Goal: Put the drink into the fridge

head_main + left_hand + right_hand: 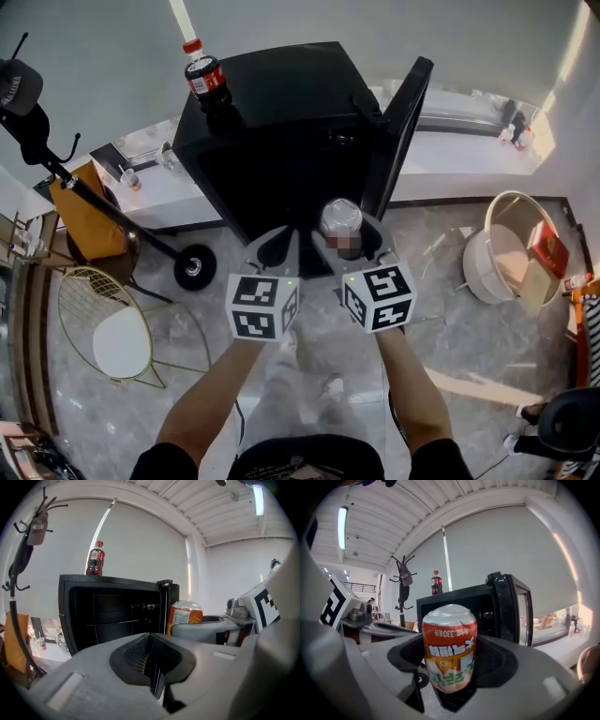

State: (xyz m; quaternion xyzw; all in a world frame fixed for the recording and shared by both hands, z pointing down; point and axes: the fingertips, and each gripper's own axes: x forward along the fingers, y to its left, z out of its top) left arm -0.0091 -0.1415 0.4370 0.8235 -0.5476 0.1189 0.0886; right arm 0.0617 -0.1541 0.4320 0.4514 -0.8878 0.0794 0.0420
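1. As you stand over it, the black fridge [281,131] fills the middle of the head view. Its door [401,122] is swung open to the right, and its dark interior faces both gripper views.
2. On the grey marble floor [469,347], a black coat stand [66,173] and a gold wire chair [112,328] with a white seat stand to the left. A white tub [497,253] sits well apart at the right.
3. Your right tongs [451,667] are closed around the sides of an orange drink can [450,648].
4. Your left tongs [152,667] hang just beside the right ones, jaws pressed together with nothing between them.
5. A cola bottle [204,80] with a red cap stands upright on top of the fridge, near its back left corner.
6. The can sits just in front of the open fridge, not inside it. Its print reads upside down in the right gripper view, and its silver end points up at you in the head view.
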